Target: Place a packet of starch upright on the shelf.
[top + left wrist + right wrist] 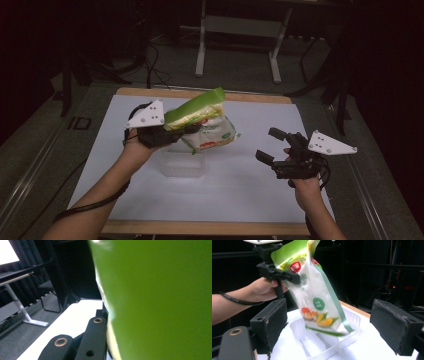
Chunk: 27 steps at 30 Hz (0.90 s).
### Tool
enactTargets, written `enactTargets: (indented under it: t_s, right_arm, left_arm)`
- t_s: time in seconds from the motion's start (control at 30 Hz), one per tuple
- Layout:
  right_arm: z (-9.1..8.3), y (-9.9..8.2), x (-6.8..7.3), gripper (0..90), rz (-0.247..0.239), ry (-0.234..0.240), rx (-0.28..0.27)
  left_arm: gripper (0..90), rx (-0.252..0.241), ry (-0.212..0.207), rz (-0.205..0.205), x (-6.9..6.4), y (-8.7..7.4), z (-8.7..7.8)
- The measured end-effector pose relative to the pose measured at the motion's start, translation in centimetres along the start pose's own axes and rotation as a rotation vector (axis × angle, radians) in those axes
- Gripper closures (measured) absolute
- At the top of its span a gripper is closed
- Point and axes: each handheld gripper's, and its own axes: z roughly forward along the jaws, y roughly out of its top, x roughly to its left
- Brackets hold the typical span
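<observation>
Hanging over the middle of the worktop [250, 190], the green-and-white food pouch [207, 125] is pinched near its top by the left gripper [172, 131], fingers clamped on it, directly above a clear plastic tray [182, 165]. It looks light, floppy and slick, so the sealed top edge seems the safest hold. The right gripper [272, 146] waits toward the right edge, fingers spread wide, empty. The right gripper view gives the pouch's printed corn and the tray's walls; the left gripper view gives mostly blurred green film.
</observation>
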Motion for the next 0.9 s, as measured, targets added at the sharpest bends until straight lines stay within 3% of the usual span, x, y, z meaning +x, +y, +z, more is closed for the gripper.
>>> enactTargets:
  t_s: [0.13,0.37,0.67,0.9]
  right_arm:
    - [-0.2,-0.6,-0.5,14.1,-0.007,0.016,-0.004]
    - [-0.9,-2.0,-1.4,14.1,-0.013,0.003,0.042]
    - [-2.1,-2.4,-2.2,14.1,0.021,-0.016,0.025]
    - [-2.6,-3.2,-2.6,14.1,0.037,-0.027,0.032]
  left_arm:
    - [83.5,0.027,-0.012,0.043,1.8,-0.3,-1.0]
    - [83.5,0.061,-0.057,0.048,4.6,-1.1,-2.2]
    - [83.5,0.128,-0.19,0.093,7.1,-2.7,-1.9]
    - [83.5,0.174,-0.178,0.08,8.1,-4.5,-1.5]
